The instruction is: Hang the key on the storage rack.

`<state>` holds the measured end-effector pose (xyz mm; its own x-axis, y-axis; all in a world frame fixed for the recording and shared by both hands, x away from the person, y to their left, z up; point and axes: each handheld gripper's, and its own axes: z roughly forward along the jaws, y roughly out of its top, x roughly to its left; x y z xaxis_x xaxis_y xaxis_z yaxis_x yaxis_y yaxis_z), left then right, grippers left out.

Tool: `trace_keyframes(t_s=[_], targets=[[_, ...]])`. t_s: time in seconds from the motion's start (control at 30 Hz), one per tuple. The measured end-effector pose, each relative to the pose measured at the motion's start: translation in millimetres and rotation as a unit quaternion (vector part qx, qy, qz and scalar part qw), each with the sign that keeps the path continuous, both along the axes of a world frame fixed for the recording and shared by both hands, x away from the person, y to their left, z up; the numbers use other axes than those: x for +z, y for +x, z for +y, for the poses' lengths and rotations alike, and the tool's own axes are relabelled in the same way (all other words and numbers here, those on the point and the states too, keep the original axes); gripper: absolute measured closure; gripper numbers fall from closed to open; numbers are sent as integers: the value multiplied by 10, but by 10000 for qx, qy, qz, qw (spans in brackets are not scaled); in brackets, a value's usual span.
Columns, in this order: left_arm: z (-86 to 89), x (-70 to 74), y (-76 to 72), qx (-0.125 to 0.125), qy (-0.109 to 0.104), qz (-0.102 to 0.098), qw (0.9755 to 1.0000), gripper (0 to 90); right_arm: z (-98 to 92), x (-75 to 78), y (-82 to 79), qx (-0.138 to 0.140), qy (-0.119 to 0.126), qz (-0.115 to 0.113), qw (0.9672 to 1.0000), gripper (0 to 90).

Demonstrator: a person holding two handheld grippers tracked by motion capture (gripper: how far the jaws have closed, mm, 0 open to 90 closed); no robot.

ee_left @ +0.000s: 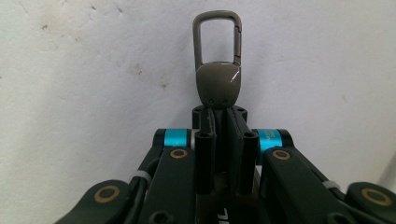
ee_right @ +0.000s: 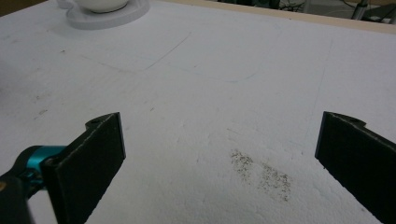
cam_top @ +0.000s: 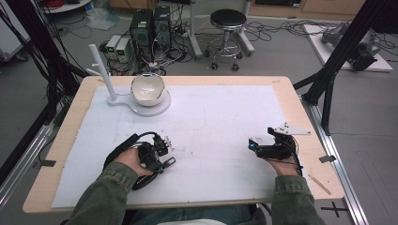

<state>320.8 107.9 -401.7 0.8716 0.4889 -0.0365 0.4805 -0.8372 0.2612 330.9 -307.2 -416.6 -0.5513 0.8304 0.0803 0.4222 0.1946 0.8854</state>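
My left gripper [cam_top: 165,146] rests low over the white sheet at the front left, held in a hand. Its jaws are shut on the base of a grey-brown metal carabiner clip [ee_left: 218,56], whose loop sticks out past the fingertips. In the left gripper view the left gripper [ee_left: 219,114] points down at the sheet. At the front right, my right gripper [cam_top: 252,144] lies on its side in the other hand. Seen in its own view, this gripper [ee_right: 222,140] stands open, its two black pads wide apart over bare sheet.
A white bowl [cam_top: 148,89] sits on a round white base [cam_top: 162,108] at the back left, beside a white upright post [cam_top: 103,72] with a side peg. A white sheet [cam_top: 216,117] covers the wooden table [cam_top: 295,112]. A small dark smudge [ee_right: 261,172] marks the sheet.
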Motion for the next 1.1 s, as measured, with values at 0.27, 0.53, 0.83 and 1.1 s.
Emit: trace_keyframes(t_s=[0.27,0.53,0.83,1.1], targets=[[89,68,13,139,-259,-18,9996,821,-5,1,0,-1,0,-21,10000,5],[216,196,33,254,-389,-152,9988,820,-2,1,-1,-5,-9,-4,10000,5],[406,378,59,533,-543,-322,9966,819,4,-3,2,7,-32,-16,10000,5],[589,499,136,716,-680,-392,9943,819,6,-3,1,7,-32,-2,10000,6]])
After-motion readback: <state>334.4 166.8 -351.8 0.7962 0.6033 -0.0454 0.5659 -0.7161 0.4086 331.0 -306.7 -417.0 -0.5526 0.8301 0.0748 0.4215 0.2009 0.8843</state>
